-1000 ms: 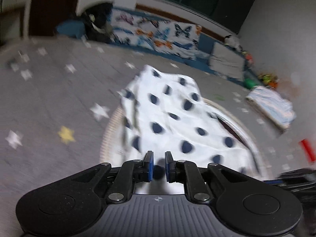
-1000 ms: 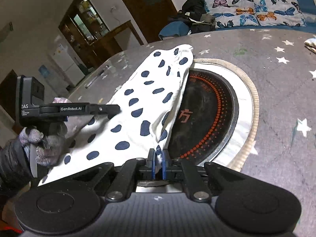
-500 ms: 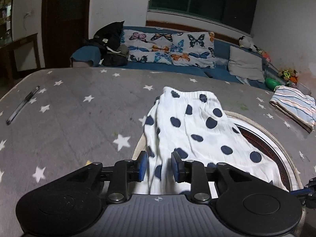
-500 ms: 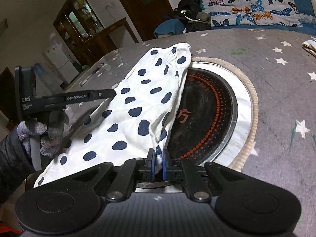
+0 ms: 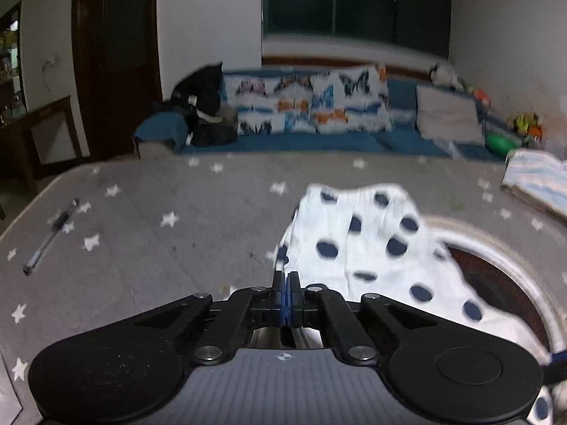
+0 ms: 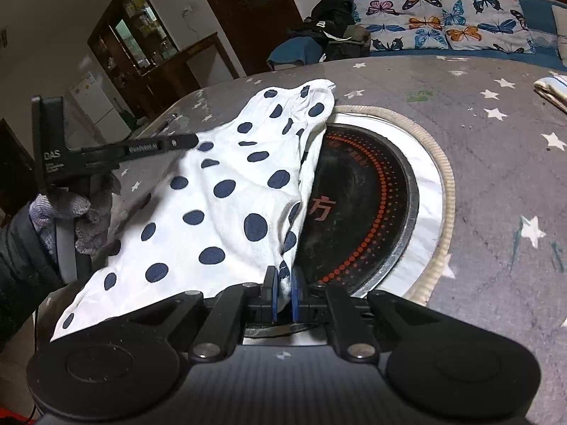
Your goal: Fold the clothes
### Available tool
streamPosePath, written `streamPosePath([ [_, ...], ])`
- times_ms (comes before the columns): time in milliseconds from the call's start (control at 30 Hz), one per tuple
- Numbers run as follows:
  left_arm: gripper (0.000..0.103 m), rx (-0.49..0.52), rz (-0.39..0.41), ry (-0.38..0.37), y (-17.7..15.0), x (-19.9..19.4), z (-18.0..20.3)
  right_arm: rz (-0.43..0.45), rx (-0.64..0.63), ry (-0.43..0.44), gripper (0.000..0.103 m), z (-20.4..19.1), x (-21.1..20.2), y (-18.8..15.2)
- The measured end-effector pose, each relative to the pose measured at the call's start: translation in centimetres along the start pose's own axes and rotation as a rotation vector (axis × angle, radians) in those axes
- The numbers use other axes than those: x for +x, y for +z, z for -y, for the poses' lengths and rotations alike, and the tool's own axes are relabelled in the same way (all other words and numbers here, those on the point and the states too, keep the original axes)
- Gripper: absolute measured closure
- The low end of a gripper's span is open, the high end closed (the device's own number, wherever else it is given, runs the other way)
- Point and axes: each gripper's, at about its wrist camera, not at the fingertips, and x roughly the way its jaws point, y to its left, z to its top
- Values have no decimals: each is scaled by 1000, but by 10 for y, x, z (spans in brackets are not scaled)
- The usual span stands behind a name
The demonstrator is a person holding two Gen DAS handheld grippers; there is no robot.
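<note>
A white garment with dark blue dots (image 5: pixel 372 248) (image 6: pixel 219 212) lies spread over the grey star-print table (image 5: pixel 159 212) and partly covers a round black hob (image 6: pixel 372 194). My left gripper (image 5: pixel 285 278) (image 6: pixel 193 140) is at the garment's left edge with its jaws closing tight. The cloth rises to its tip in the right wrist view. A gloved hand (image 6: pixel 71 212) holds that gripper. My right gripper (image 6: pixel 283 283) is shut on a bunched near corner of the garment, with white fabric showing between its blue pads.
A pen (image 5: pixel 49 237) lies at the table's far left. A folded striped cloth (image 5: pixel 538 180) (image 6: pixel 553 88) sits at the right side. Behind the table stands a blue sofa with butterfly cushions (image 5: pixel 312 106) and dark clothes piled on it.
The left gripper opened over the garment's left side, then shut at its edge, and its view levelled and shifted left. The cloth's left edge now rises. The right gripper kept still.
</note>
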Motion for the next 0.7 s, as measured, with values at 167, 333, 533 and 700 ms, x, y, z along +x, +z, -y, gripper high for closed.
streamPosePath([
  [167,89,-16,-27,5,-6,3,-3,-12,-17,-11,86,-1,-3,5],
  [333,88,21,42,-56,-1,-37,5,32,-92,-40,86,-7,-14,29],
  [533,88,64,-29,-215,-16,-41,24,55,-214,-41,86,-25,24,78],
  [700,87,31,-100,-241,-26,-25,17,22,-287,-54,86,-31,81,114],
])
